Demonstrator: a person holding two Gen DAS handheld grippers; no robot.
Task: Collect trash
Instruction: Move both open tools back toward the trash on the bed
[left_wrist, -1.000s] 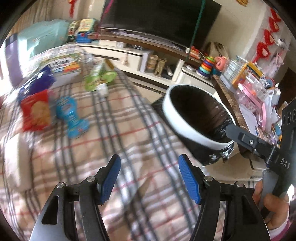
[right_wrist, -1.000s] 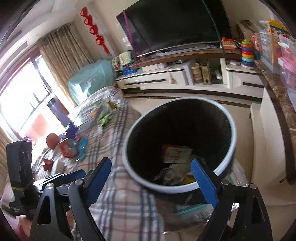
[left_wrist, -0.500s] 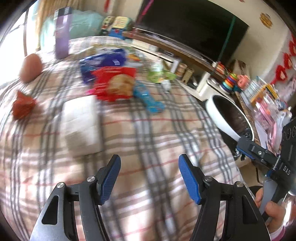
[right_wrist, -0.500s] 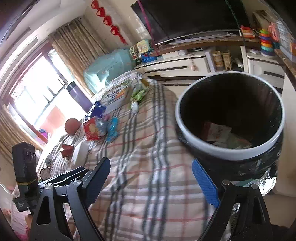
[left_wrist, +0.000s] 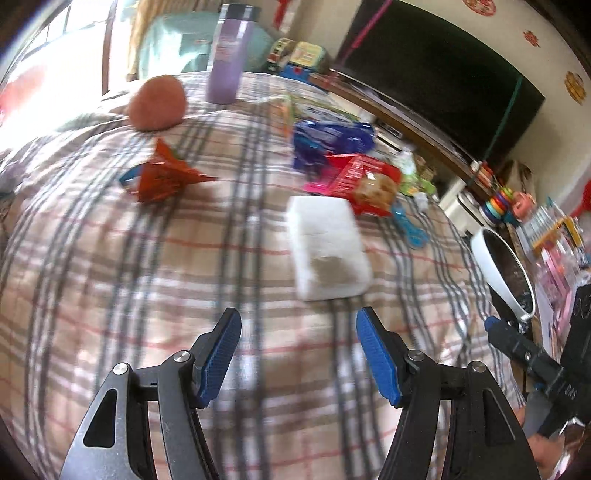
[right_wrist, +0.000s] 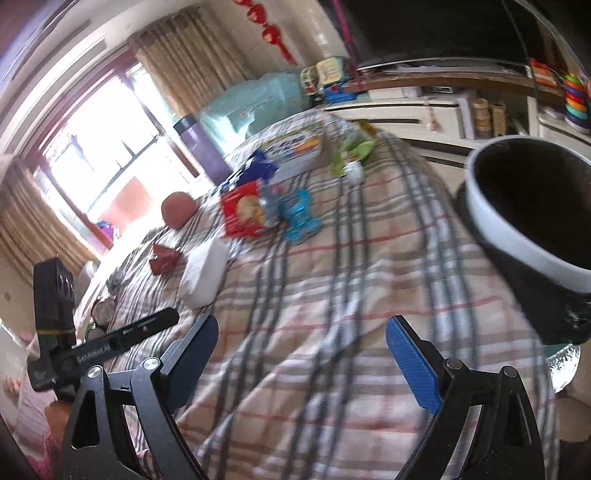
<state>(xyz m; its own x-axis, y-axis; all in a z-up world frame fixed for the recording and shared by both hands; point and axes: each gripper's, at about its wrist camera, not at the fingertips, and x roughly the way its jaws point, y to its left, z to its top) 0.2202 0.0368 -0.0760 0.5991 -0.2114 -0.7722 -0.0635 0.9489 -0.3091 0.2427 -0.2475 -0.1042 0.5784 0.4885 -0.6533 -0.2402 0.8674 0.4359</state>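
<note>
My left gripper (left_wrist: 297, 354) is open and empty above the plaid cloth, just short of a white tissue pack (left_wrist: 327, 247). Beyond it lie a red snack packet (left_wrist: 365, 182), a blue wrapper (left_wrist: 332, 142), a crumpled red wrapper (left_wrist: 164, 177) and a small blue wrapper (left_wrist: 412, 230). My right gripper (right_wrist: 301, 354) is open and empty over the cloth. The black bin with a white rim (right_wrist: 532, 236) stands to its right; in the left wrist view its rim (left_wrist: 496, 277) shows at far right. The tissue pack (right_wrist: 207, 273) and red packet (right_wrist: 242, 210) lie ahead left.
A purple bottle (left_wrist: 227, 55) and a brown round object (left_wrist: 157, 103) stand at the far side of the cloth. A printed box (right_wrist: 291, 147) and green wrappers (right_wrist: 351, 151) lie farther off. A TV cabinet (right_wrist: 424, 110) runs behind.
Both grippers have swung left, away from the bin. The bin has moved to the right edge of both views, and the tissue pack and wrappers are now closer to the left gripper.
</note>
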